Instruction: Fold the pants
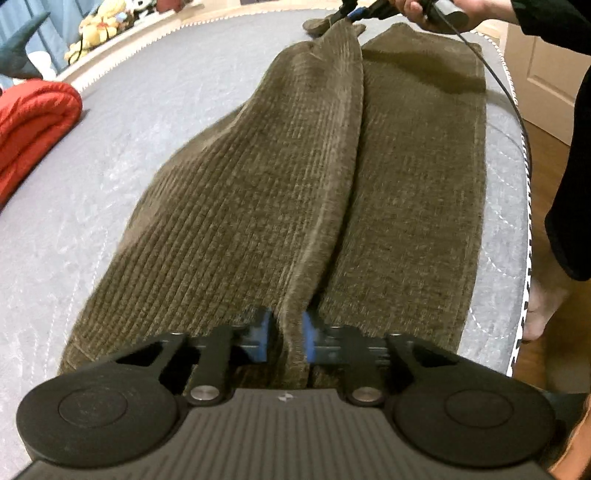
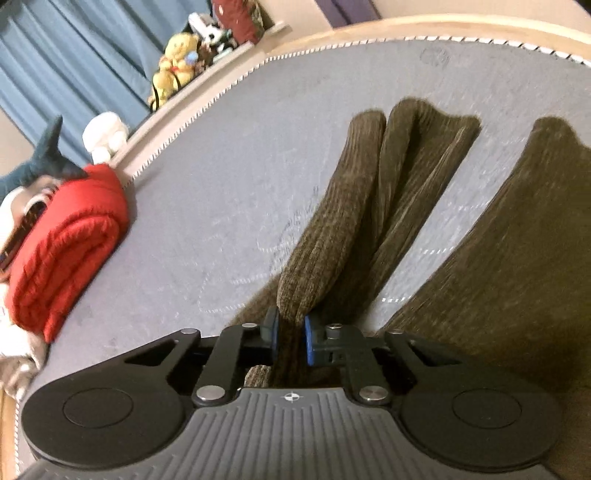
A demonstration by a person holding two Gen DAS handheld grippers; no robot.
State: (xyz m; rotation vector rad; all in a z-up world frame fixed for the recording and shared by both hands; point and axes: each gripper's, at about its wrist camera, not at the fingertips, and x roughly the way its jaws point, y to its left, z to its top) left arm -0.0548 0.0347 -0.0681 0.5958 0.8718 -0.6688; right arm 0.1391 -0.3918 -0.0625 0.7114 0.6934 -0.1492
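Olive-brown ribbed pants (image 1: 258, 177) lie lengthwise on a grey mattress (image 1: 122, 155). In the left wrist view my left gripper (image 1: 287, 338) is shut on a raised fold of the pants at the near end, its blue pads pressing the cloth. At the far end of that same view the right gripper (image 1: 349, 16), held by a hand, pinches the other end of the fold. In the right wrist view my right gripper (image 2: 290, 341) is shut on a bunched ridge of the pants (image 2: 332, 229), with the rest of the fabric trailing away over the mattress (image 2: 221, 184).
A folded red blanket (image 1: 33, 125) lies at the mattress's left side, also in the right wrist view as the red blanket (image 2: 70, 236). Plush toys (image 2: 177, 59) sit beyond the far edge by a blue curtain. A person's bare foot (image 1: 543, 306) stands on wooden floor at the right.
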